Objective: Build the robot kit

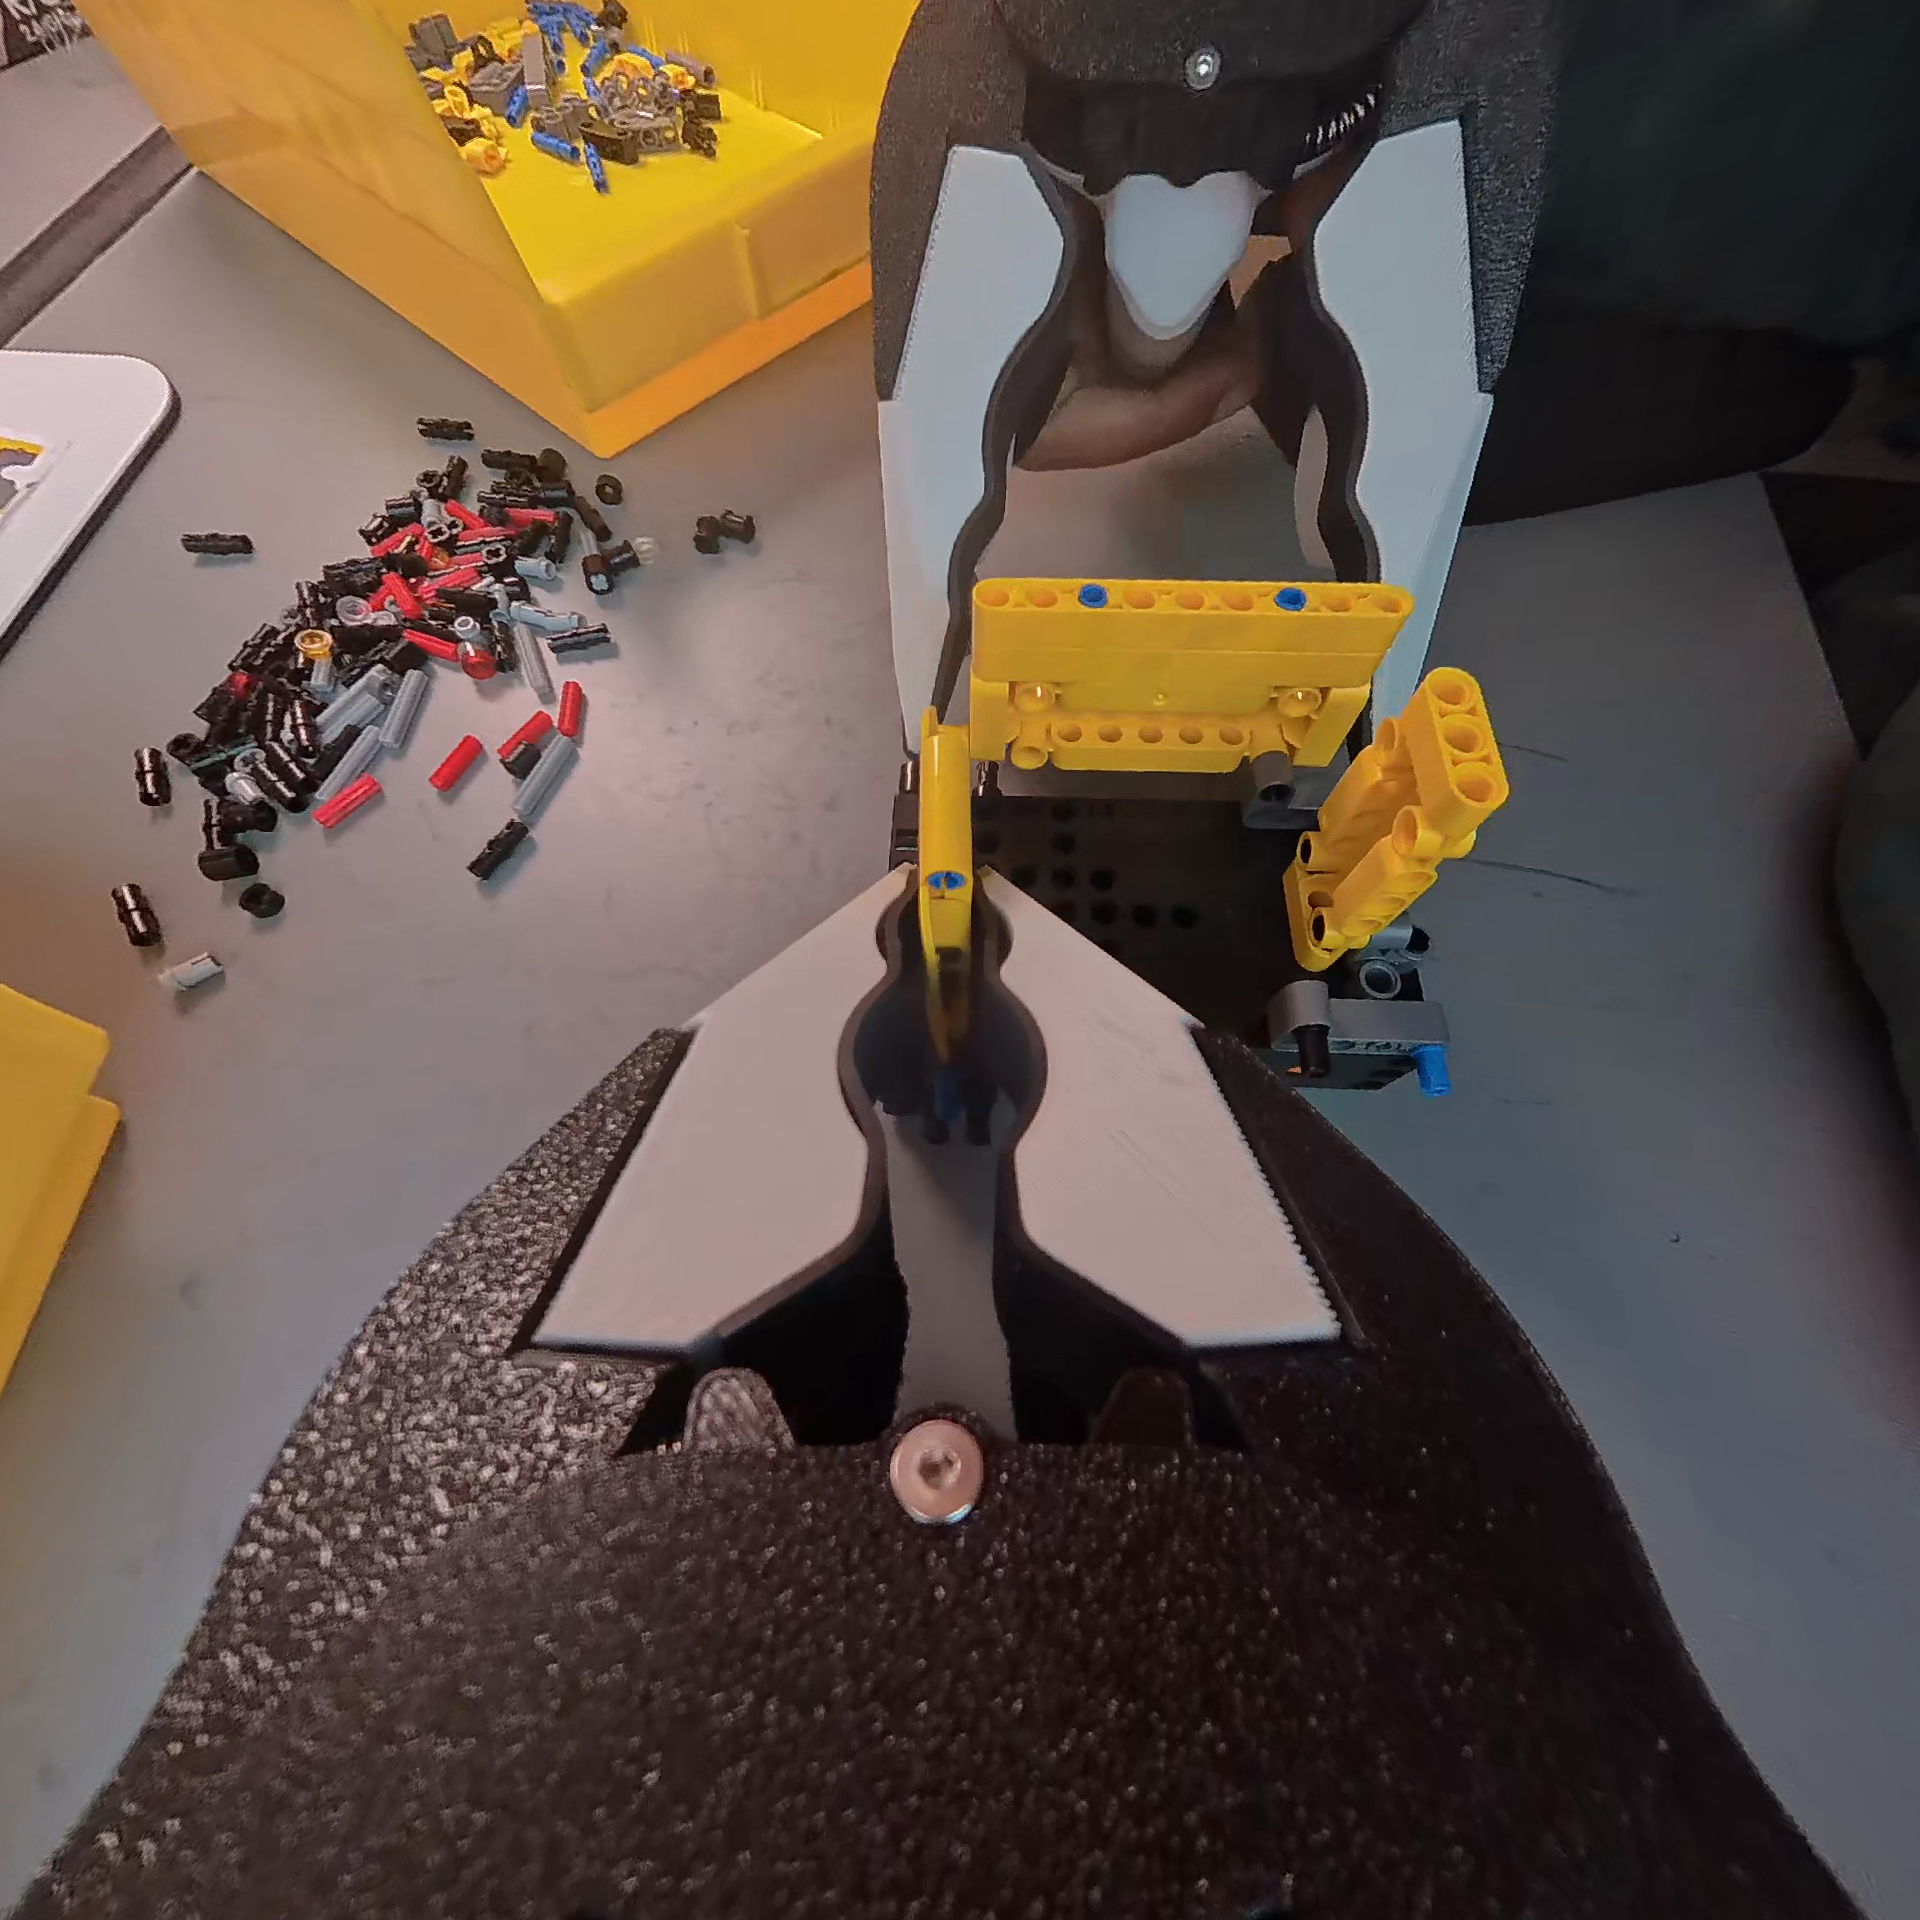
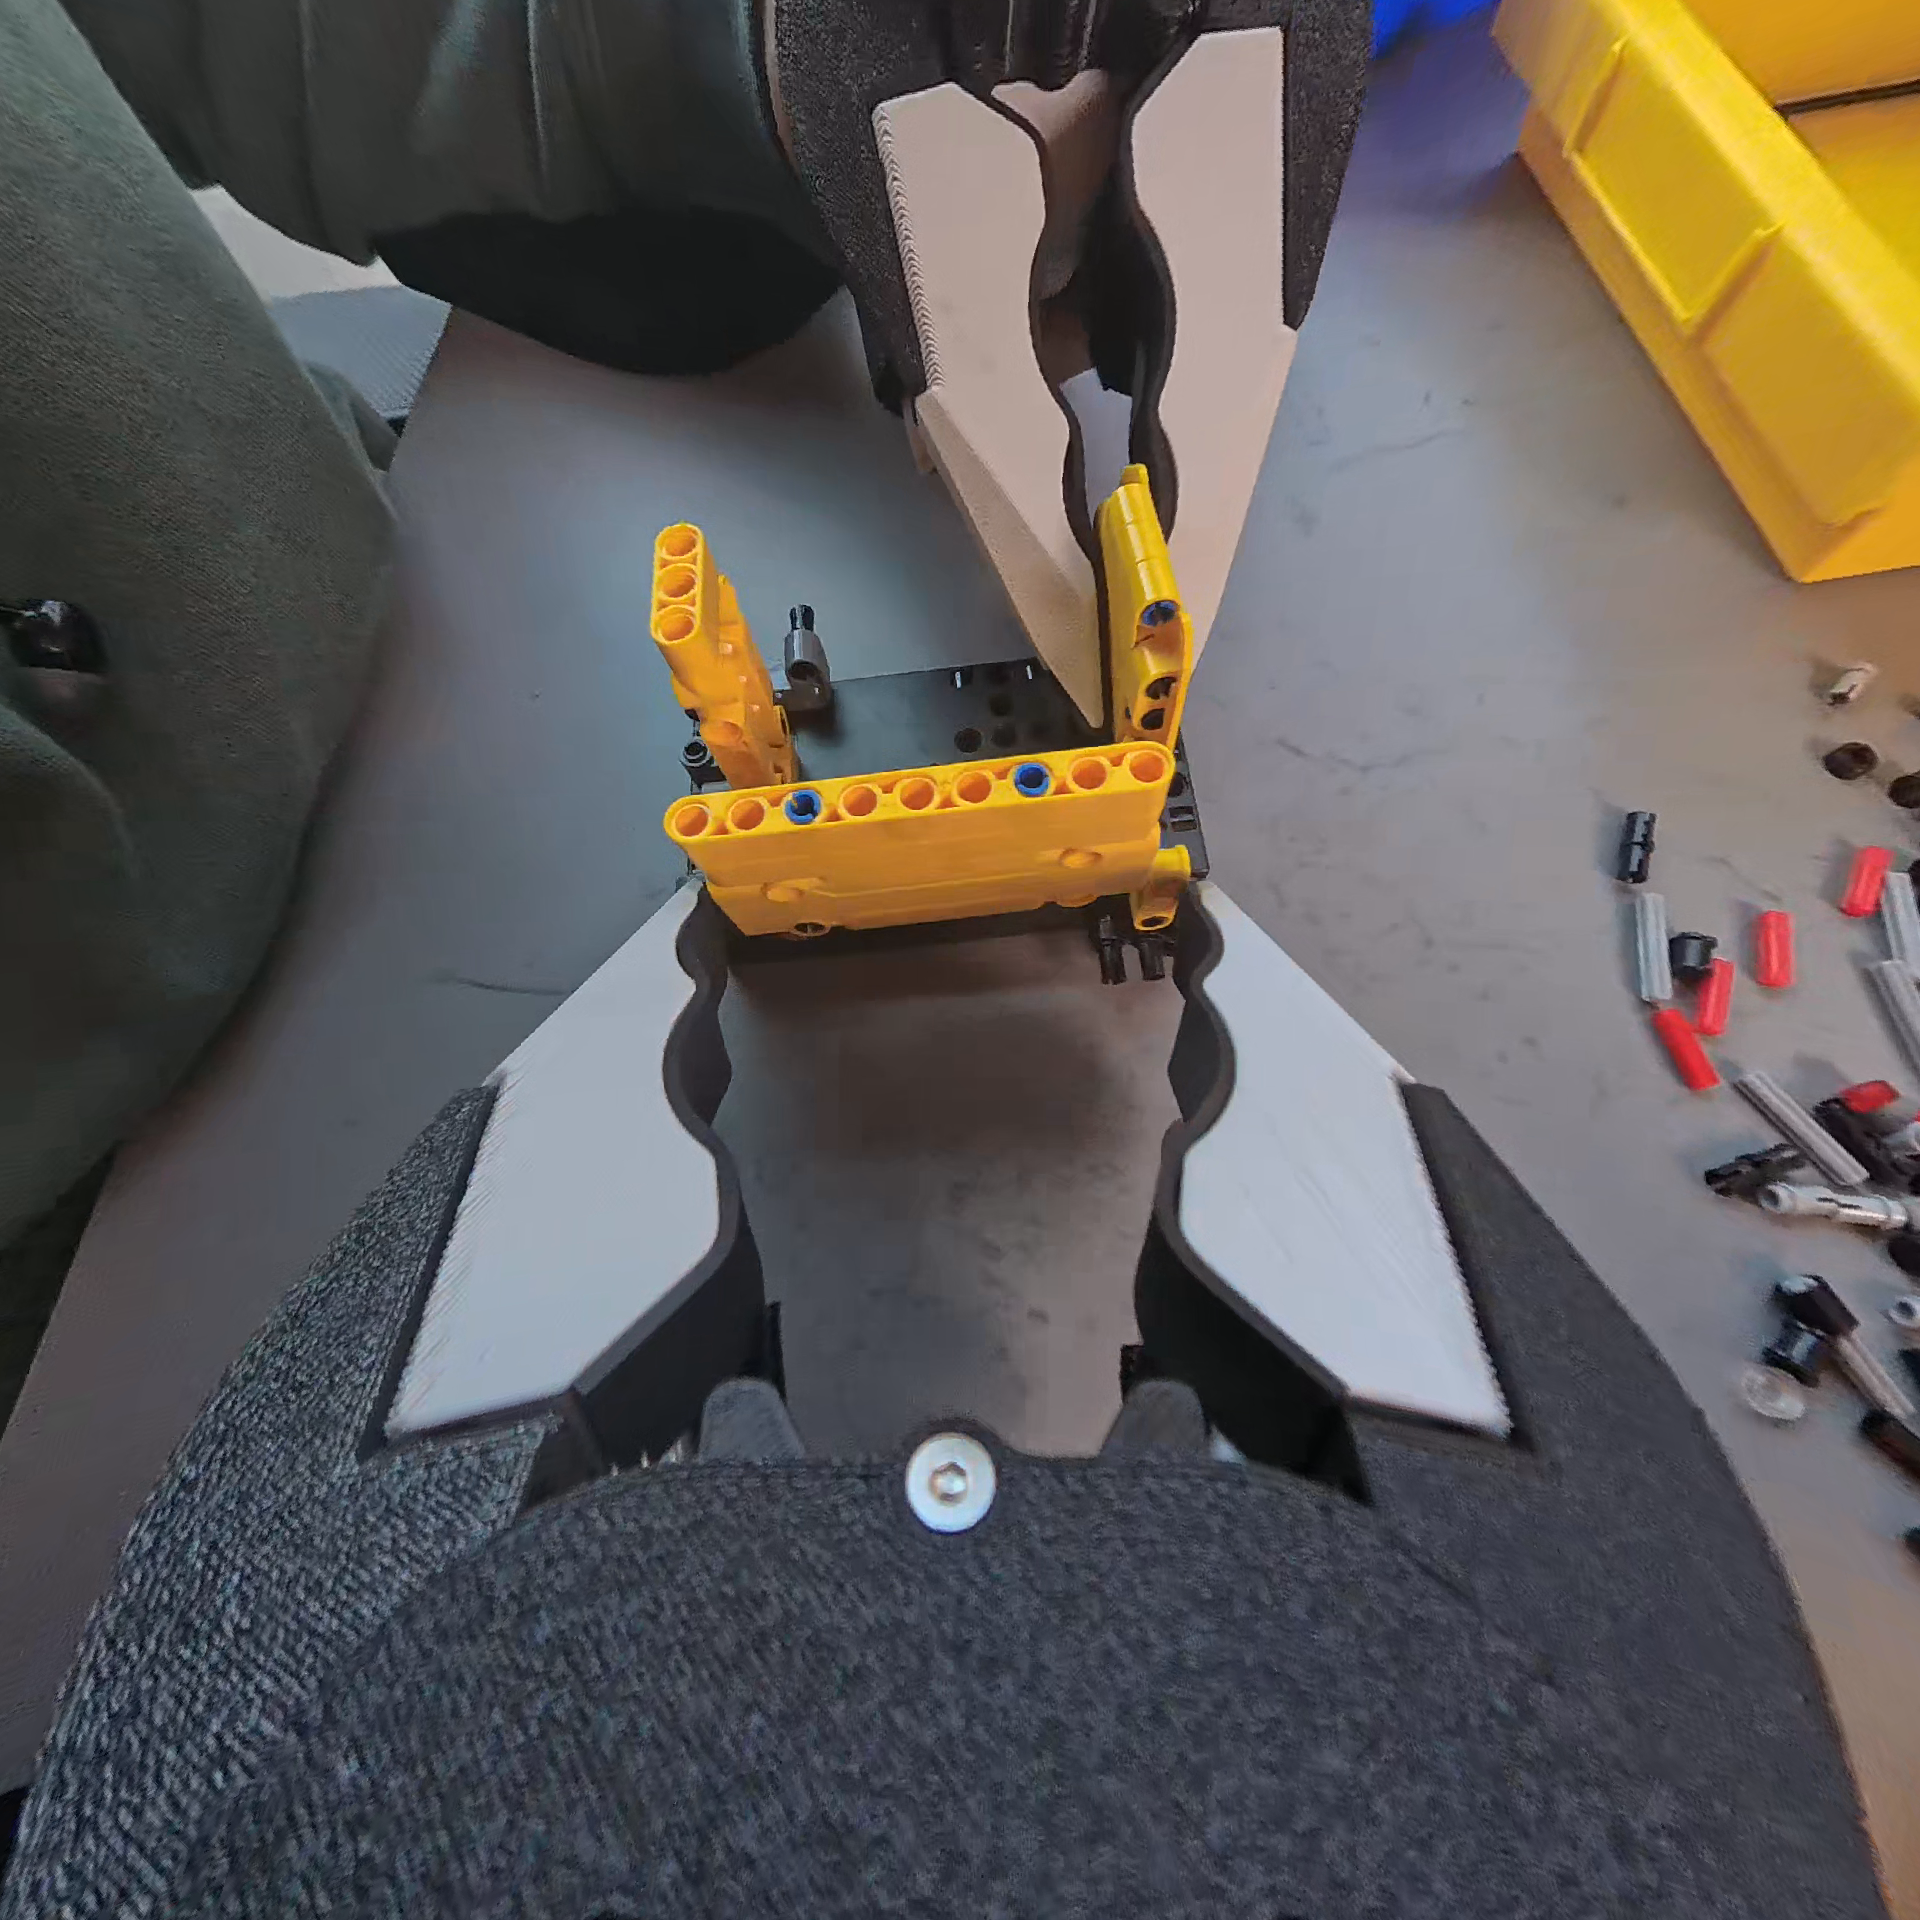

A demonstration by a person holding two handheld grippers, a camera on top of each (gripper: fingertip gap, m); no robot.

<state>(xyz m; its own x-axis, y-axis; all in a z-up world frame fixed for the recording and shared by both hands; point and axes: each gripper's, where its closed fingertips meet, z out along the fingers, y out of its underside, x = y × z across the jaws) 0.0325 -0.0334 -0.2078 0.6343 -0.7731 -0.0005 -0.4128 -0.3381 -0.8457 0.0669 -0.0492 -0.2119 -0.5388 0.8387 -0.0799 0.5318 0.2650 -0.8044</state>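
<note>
While the left gripper [image 1: 948,883] pinches a thin yellow panel [image 1: 945,831] upright at one side of the model [image 2: 935,831], its jaws nearly closed on it, the right gripper [image 2: 940,920] braces the opposite end, jaws wide and straddling the long yellow beam [image 2: 920,800]. Standing on the grey table [image 1: 727,987], the black base [image 1: 1122,894] already carries the beam wall and a tilted yellow block [image 1: 1397,821]. Loose pins [image 1: 395,644] lie near, and a yellow bin [image 1: 665,301] holds more parts.
</note>
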